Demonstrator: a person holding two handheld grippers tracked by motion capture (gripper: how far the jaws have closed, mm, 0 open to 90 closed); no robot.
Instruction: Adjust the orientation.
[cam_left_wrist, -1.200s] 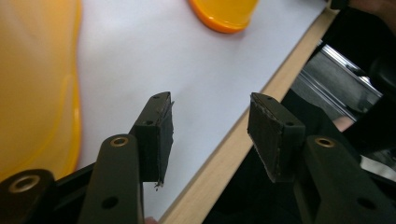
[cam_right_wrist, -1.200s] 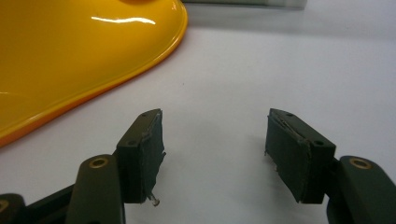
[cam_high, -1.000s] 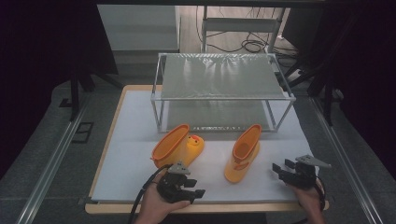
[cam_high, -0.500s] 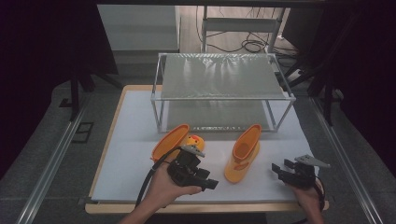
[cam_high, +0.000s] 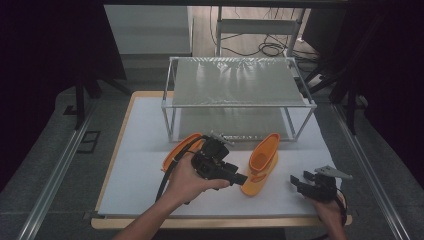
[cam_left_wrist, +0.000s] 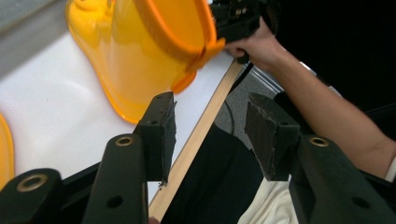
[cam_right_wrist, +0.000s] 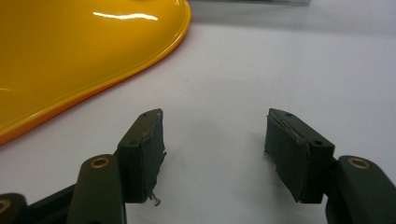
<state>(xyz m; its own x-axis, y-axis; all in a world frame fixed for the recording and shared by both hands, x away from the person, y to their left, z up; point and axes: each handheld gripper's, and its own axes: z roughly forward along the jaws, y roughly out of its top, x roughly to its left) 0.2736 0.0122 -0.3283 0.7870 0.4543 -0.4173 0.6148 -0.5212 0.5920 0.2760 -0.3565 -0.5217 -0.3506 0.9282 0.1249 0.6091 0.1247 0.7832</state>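
Two orange rubber boots are on the white mat. One boot (cam_high: 174, 154) lies on its side at the left, partly hidden by my left hand. The other boot (cam_high: 261, 161) (cam_left_wrist: 140, 51) (cam_right_wrist: 70, 56) stands upright at the right. My left gripper (cam_high: 241, 178) (cam_left_wrist: 210, 126) is held above the mat between the two boots and points at the upright one. Its jaws have just been closing a little but still stand apart, with nothing between them. My right gripper (cam_high: 296, 183) (cam_right_wrist: 215, 135) rests low on the mat to the right of the upright boot, open and empty.
A metal wire rack (cam_high: 240, 85) with two shelves stands at the back of the mat, just behind the boots. The table's wooden front edge (cam_high: 220, 220) runs close under both hands. Dark stands and cables surround the table.
My left gripper has lifted off the front of the mat and moved right, past the lying boot and toward the upright one. The right gripper and both boots have stayed in place.
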